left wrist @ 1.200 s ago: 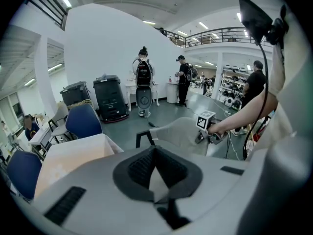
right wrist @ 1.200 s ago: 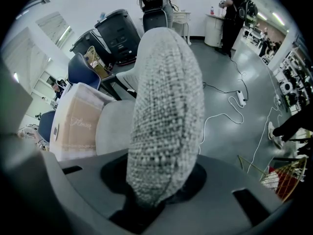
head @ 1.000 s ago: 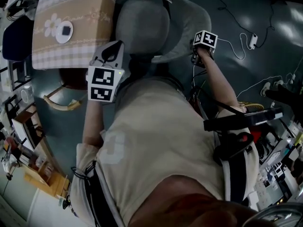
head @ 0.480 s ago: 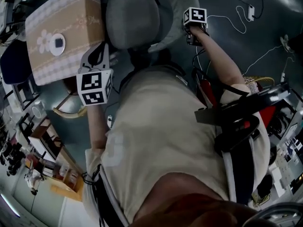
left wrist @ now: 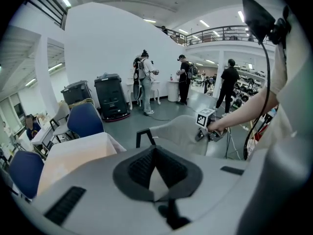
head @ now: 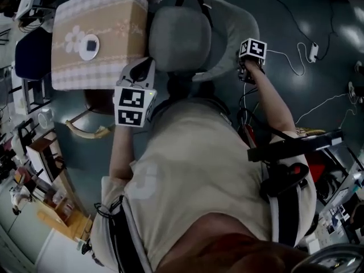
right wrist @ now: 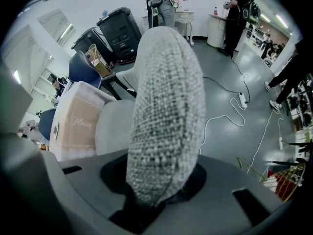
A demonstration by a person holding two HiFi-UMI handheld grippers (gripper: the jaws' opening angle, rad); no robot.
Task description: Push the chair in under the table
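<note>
The worktop [head: 111,16], draped in a beige and pale checked cloth with a flower print, fills the upper left of the head view. The grey upholstered chair [head: 179,38] stands on the dark glossy floor [head: 318,67] with its seat just beside the worktop's right edge. By my reading it is not yet under the worktop, so the push is only beginning.

The chair's curved backrest faces the person. The right tongs [head: 243,73] point steeply down over its top rim and pinch the coarse grey woven fabric [right wrist: 166,106] between their pads. That grip probably lets the person steer the chair as well as shove it.

The left tongs [head: 142,63] are pressed together with nothing between them. They hover near the worktop's near right corner, beside the seat, perhaps ready to nudge with their closed tips.
</note>
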